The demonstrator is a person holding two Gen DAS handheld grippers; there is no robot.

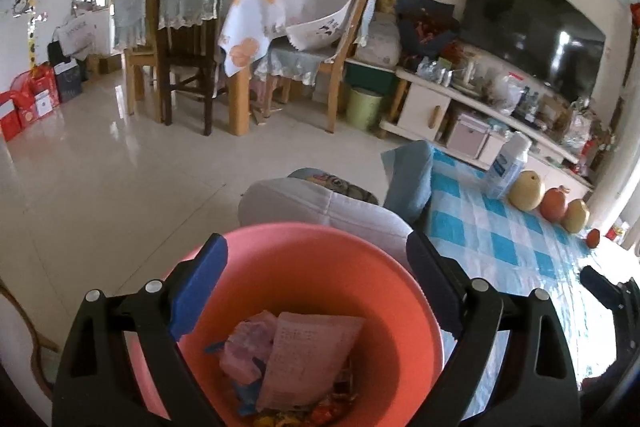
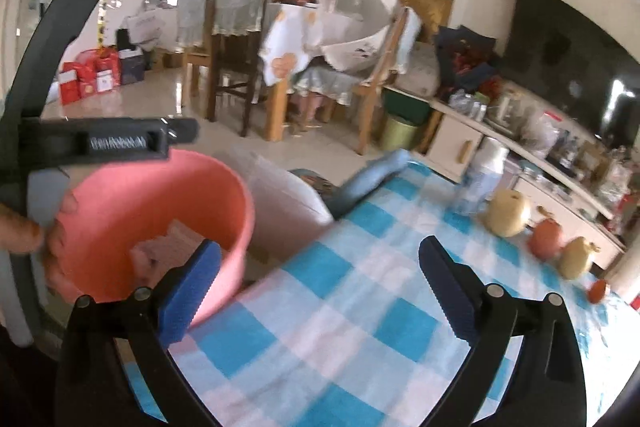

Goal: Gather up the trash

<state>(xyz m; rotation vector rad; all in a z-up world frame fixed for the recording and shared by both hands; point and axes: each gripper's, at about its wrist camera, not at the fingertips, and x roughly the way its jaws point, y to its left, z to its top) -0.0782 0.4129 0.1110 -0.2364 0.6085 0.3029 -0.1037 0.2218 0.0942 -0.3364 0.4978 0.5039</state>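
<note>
The left gripper is hanging wide open and empty over the pink bin, which is holding paper scraps beside the checked table. The right gripper is hovering open and empty above the cloth. Judging by this, a drop-off is wrapping up; the next move is calling for finding more trash.

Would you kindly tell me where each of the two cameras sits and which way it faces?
Left wrist: on the left gripper, looking down into the pink bucket of trash; its open fingers show.
Right wrist: on the right gripper, open over the checked tablecloth; the left gripper's side and a hand show at the left.
Shared: bucket, tablecloth, bottle, fruit, dining chairs, television.
</note>
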